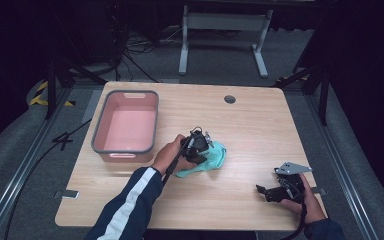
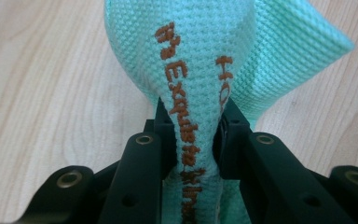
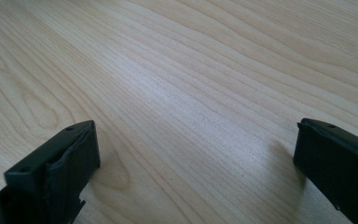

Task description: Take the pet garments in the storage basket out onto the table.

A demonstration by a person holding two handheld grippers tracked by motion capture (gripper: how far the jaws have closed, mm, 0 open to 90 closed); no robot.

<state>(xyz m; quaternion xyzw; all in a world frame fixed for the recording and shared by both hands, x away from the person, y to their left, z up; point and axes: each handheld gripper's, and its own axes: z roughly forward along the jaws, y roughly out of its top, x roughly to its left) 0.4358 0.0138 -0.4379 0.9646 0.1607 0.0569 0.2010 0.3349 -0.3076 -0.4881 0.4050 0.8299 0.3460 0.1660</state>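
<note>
Fingers of left gripper pinch teal cloth btwn them, on table.

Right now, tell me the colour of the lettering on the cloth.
Orange-brown stitching on the mint-green cloth, clearest in the left gripper view.

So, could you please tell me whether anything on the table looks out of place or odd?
Nothing looks damaged or spilled. The teal cloth lies crumpled rather than flat, bunched between the left tongs, which are shut on it. The pink bin stands square, and the right tongs are open over bare table.
</note>
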